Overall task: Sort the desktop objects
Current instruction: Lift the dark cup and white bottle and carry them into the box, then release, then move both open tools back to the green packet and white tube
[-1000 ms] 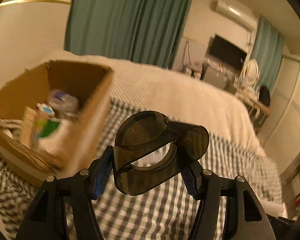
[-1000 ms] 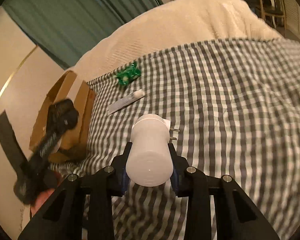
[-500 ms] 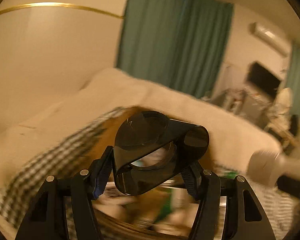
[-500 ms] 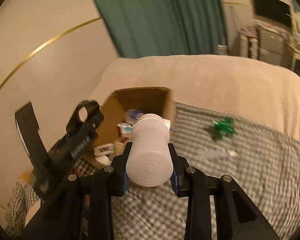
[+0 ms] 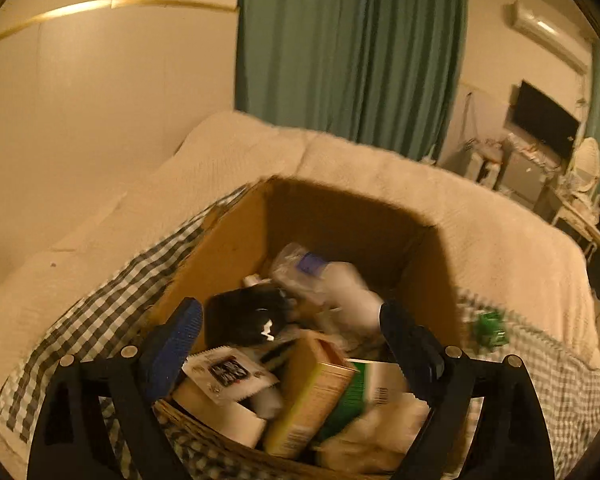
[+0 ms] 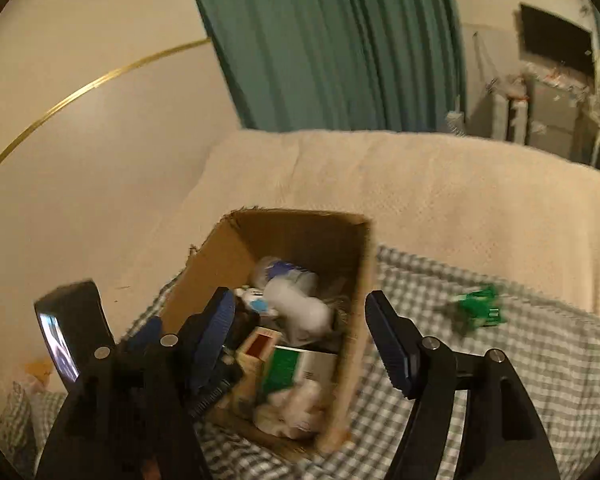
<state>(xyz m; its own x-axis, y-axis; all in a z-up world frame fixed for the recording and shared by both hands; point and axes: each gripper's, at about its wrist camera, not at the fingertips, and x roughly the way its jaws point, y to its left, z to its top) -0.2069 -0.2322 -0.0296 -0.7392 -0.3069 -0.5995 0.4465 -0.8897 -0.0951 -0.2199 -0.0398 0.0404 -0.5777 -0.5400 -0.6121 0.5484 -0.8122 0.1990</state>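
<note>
Left wrist view: our left gripper (image 5: 290, 344) and right gripper (image 6: 300, 334), jaws just opened and empty, hang over the cardboard box (image 5: 236, 248); next we fetch the green packet (image 6: 478, 312), mid-right

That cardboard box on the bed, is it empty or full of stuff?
Fairly full. The cardboard box is open-topped and holds a jumble: a white bottle, a green carton, a black item.

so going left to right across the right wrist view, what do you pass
left claw → cardboard box → green packet, lying apart from the box on the checked cloth
</note>
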